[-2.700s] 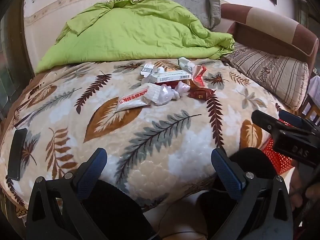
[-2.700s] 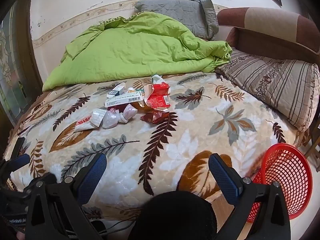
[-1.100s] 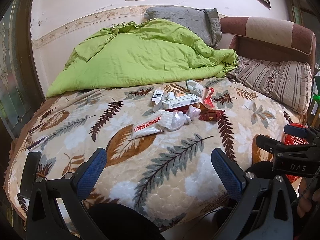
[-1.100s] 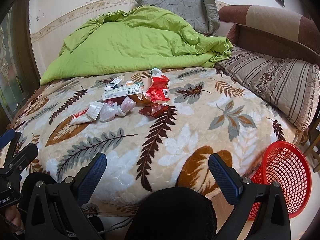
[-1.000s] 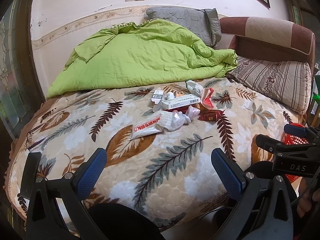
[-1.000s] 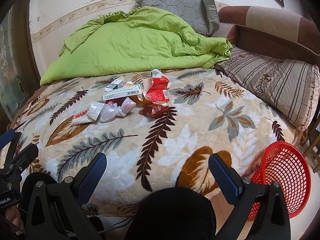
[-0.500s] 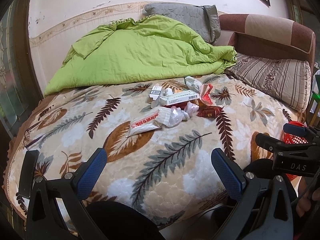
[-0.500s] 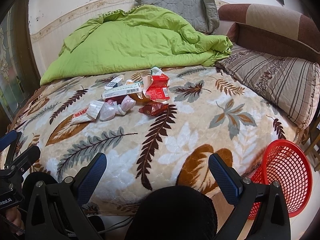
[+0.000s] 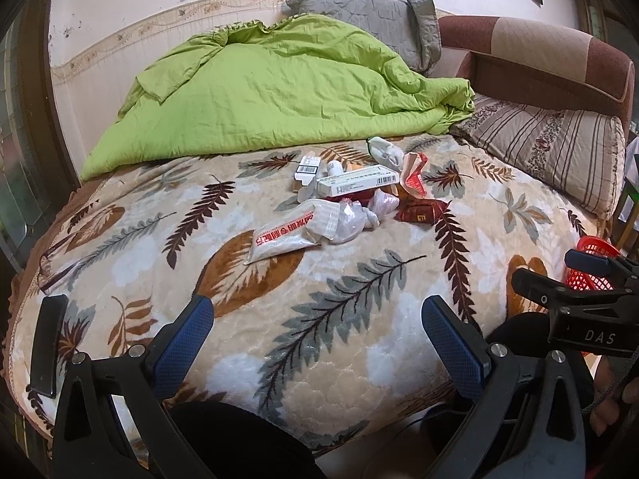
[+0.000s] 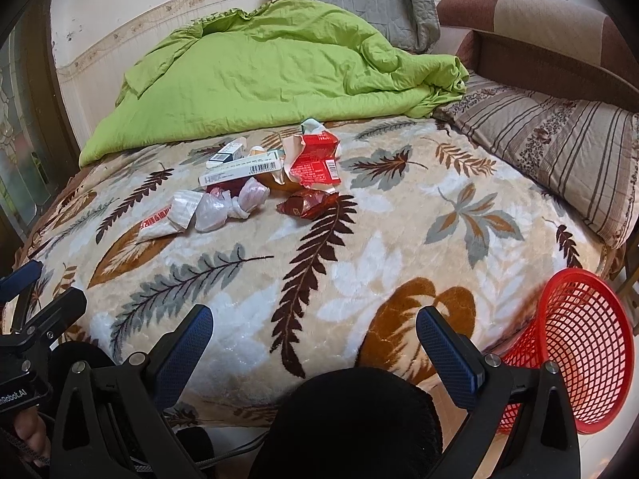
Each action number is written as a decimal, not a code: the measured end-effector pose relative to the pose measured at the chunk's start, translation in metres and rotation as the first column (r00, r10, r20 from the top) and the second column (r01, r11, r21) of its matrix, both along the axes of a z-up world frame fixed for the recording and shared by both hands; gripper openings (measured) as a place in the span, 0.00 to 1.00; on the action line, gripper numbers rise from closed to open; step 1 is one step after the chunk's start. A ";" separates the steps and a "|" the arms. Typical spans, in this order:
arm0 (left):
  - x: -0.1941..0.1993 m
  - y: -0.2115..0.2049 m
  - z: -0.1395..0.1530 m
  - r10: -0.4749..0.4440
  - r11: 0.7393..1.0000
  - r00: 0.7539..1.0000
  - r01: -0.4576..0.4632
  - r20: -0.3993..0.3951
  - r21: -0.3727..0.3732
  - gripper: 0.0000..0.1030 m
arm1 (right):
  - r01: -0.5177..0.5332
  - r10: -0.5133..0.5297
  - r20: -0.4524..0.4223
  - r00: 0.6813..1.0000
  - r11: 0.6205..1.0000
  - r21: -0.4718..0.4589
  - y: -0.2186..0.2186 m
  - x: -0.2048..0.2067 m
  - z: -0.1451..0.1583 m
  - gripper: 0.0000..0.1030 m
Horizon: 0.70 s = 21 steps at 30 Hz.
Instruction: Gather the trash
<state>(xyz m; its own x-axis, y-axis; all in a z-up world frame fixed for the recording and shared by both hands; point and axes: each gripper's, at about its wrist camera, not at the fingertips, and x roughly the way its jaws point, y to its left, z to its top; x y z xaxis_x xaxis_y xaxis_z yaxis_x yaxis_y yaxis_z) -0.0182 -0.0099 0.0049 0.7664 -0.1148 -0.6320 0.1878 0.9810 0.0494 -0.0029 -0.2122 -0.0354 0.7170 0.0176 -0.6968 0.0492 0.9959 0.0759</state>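
"DAS" on right hand-held gripper [image 9: 575, 279]; "nRobot.AI" on left hand-held gripper [image 10: 24, 291].

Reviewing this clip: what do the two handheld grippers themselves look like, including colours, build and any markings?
Both are black clamp-style frames with silver rivets and two fingers carrying blue, textured pads. The left gripper and right gripper look alike from their own cameras. Seen from the left camera, the right unit's body reads "DAS" in white; from the right camera, the left unit shows a partial white label ending "Robot.AI". Thin dark cables trail below them.

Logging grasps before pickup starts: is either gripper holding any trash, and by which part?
Nothing is held. The left gripper and right gripper are both open and empty; the trash pile lies untouched on the bed.
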 end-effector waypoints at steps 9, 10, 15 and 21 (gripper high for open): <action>0.043 0.009 -0.008 -0.016 0.999 0.997 0.013 -0.080 -0.042 1.00 | -0.030 0.032 -0.032 0.999 0.998 0.051 -0.005 0.012 -0.010 0.86; 0.054 0.011 -0.011 -0.020 0.999 0.995 0.015 -0.102 -0.045 1.00 | -0.038 0.041 -0.040 0.998 0.998 0.059 -0.005 0.015 -0.011 0.83; 0.094 0.024 -0.020 0.010 0.999 0.992 -0.014 -0.129 -0.034 1.00 | -0.071 0.077 -0.057 0.995 0.992 0.104 -0.009 0.031 -0.010 0.73; 0.134 0.025 -0.026 -0.054 0.997 0.991 0.059 -0.126 0.042 1.00 | -0.106 0.120 -0.095 0.988 0.985 0.139 -0.019 0.074 -0.011 0.73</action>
